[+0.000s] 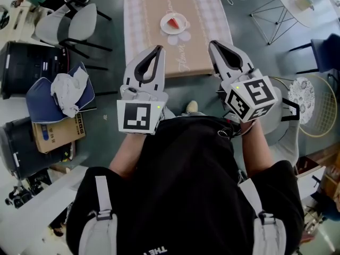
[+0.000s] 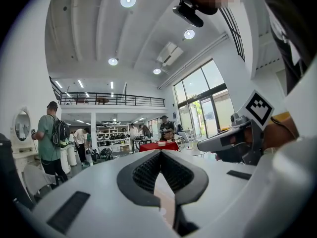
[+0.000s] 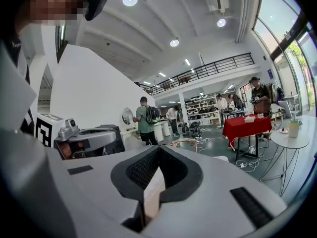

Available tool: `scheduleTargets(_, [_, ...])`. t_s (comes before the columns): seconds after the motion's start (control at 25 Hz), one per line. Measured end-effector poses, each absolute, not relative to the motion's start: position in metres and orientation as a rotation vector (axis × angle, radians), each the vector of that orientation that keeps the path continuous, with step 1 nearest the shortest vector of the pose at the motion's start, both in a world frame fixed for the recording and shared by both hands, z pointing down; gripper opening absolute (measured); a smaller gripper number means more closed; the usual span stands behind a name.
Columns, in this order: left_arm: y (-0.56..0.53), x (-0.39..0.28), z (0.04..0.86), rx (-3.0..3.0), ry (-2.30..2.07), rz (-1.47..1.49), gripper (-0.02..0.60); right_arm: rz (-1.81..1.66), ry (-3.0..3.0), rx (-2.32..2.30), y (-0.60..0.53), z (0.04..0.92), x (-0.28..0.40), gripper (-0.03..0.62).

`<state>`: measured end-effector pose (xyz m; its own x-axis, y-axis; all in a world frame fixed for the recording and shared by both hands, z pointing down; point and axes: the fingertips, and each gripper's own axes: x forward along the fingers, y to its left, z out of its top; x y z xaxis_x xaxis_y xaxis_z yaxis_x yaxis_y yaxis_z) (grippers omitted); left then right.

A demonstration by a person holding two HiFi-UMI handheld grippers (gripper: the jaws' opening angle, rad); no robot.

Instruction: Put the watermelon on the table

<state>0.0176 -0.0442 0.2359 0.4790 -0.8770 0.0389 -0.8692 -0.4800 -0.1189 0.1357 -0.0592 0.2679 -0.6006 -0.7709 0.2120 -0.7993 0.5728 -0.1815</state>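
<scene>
Left tool (image 1: pixel 158 48): mine, jaws pressed together, nothing in them.
Right tool (image 1: pixel 213 43): same deal, tips closed up on nothing.
Watermelon (image 1: pixel 173 21): slice sitting on a white plate (image 1: pixel 164 28), on the bench (image 1: pixel 149 41) just ahead of both tools.

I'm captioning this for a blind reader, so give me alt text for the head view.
Seen from above, a person holds the left gripper and right gripper, both shut and empty, out toward a table covered with a patterned cloth. On the table a watermelon slice lies on a white plate.
</scene>
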Motion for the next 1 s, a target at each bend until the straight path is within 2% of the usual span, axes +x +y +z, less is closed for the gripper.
scheduleTargets(1.0, [-0.055,0.034,0.236,-2.625,1.534,-0.147,0.008,0.397,-2.683,1.361,-0.065,0.272,0.155,0.014])
